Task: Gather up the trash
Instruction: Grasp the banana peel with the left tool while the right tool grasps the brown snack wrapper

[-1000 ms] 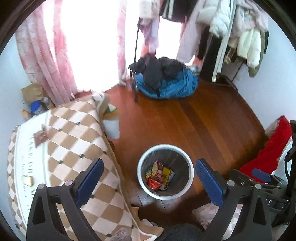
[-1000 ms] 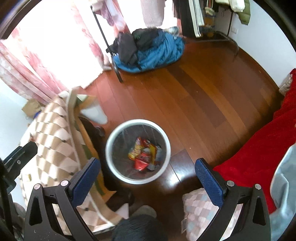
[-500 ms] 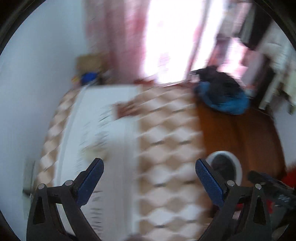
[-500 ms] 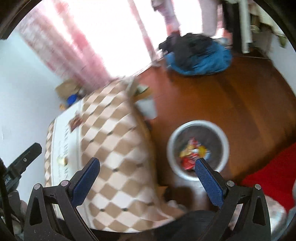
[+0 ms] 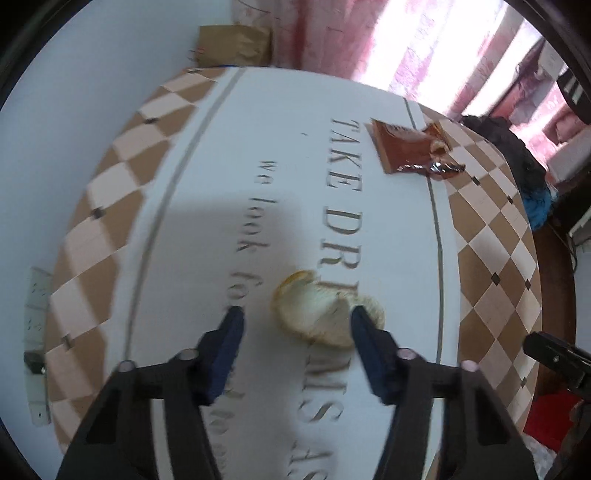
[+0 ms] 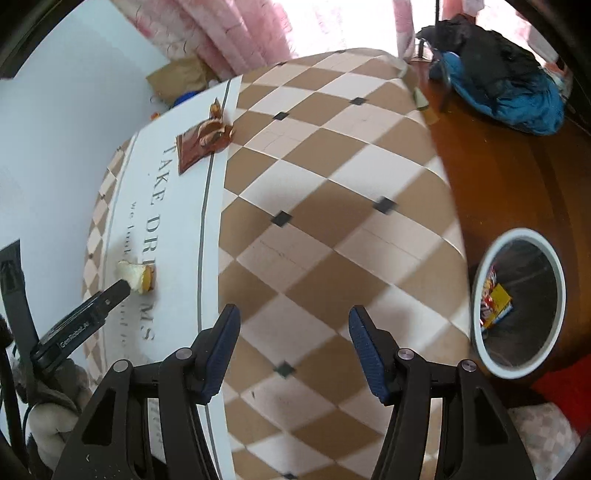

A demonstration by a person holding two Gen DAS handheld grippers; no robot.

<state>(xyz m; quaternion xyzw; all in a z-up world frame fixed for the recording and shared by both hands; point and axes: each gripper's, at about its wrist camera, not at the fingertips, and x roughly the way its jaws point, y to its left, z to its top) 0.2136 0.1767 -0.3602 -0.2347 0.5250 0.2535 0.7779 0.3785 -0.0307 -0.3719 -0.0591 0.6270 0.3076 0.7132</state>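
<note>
Low in the left wrist view, the left gripper [image 5: 297, 319] hung with fingers spread around the orange peel [image 5: 325, 310], framing it for pickup. The right gripper [image 6: 293, 319] waited spread; 1 wastebasket [image 6: 476, 295] stood at right.

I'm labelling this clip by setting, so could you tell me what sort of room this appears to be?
Probably a lived-in room of a home, perhaps a bedroom: a checked tablecloth covers the table, pink curtains hang at a bright window, clothes are heaped on the wooden floor, and a waste bin stands beside the table.
</note>
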